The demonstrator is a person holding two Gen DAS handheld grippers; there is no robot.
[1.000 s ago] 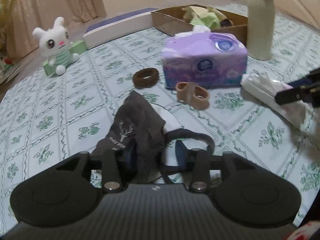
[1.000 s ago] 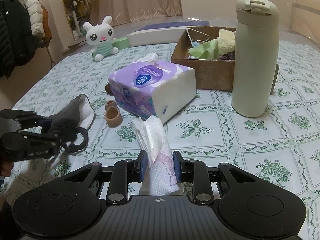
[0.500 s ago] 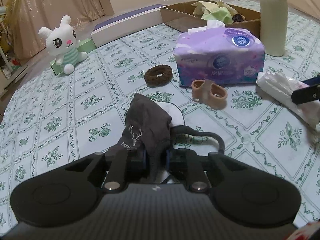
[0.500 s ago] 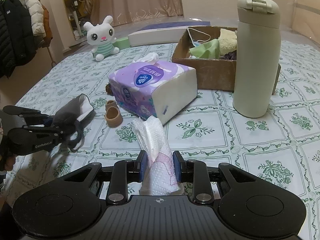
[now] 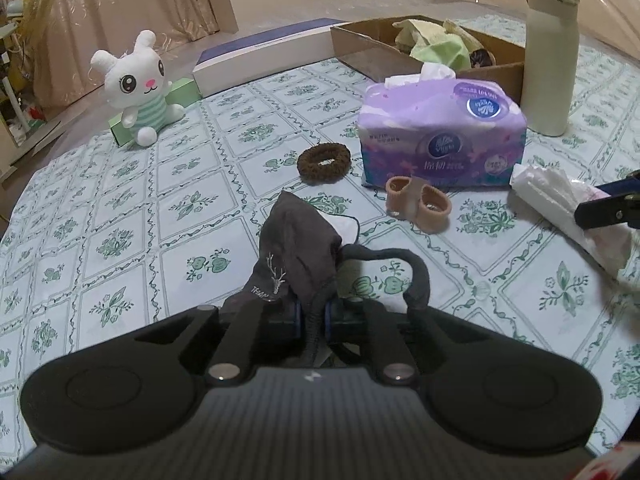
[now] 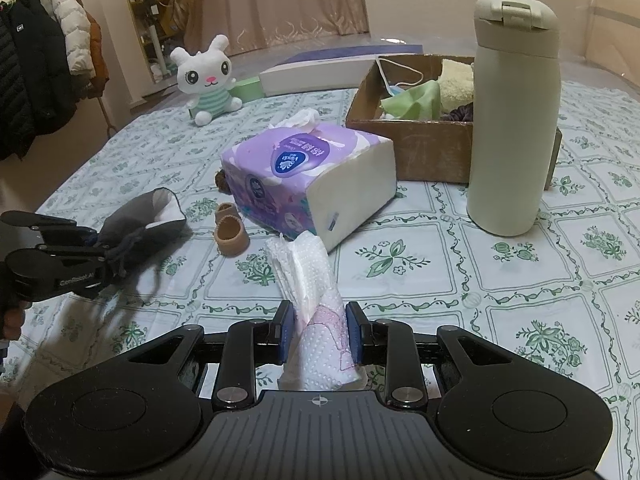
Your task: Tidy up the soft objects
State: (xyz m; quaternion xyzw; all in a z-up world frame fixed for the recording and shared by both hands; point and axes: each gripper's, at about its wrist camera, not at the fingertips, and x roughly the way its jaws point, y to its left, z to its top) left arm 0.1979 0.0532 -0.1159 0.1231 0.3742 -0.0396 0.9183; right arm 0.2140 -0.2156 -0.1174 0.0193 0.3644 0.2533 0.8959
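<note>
Grip check first: my left gripper [image 5: 312,316] has just been closing and its jaws now pinch the dark grey face mask [image 5: 298,246] at lower centre of the left wrist view, the blue pads tight on the fabric. The mask's ear loop [image 5: 404,270] arcs out to the right; its lower end drops behind the gripper body and I cannot follow it. A white lining shows at the mask's far edge.

My right gripper [image 6: 320,330] clamps a white tissue pack [image 6: 316,316] at lower centre of the right wrist view; the pack's bottom is cut off by the gripper housing. In the left wrist view that gripper enters only partly at the right edge.

Centre frame, the purple tissue package [image 6: 304,184] lies on the patterned tablecloth [image 6: 520,280]. A brown scrunchie [image 5: 324,162] sits just left of it in the left wrist view; in the right wrist view only a sliver shows behind the package. A tan pair of small bands [image 5: 418,204] lies near the package's front.

Upper right, the cardboard box [image 6: 420,148] holds a green cloth [image 6: 412,102] and other soft items I cannot identify; the cream bottle [image 6: 514,120] hides its right part. The plush rabbit [image 5: 136,84] sits upper left, well apart.
</note>
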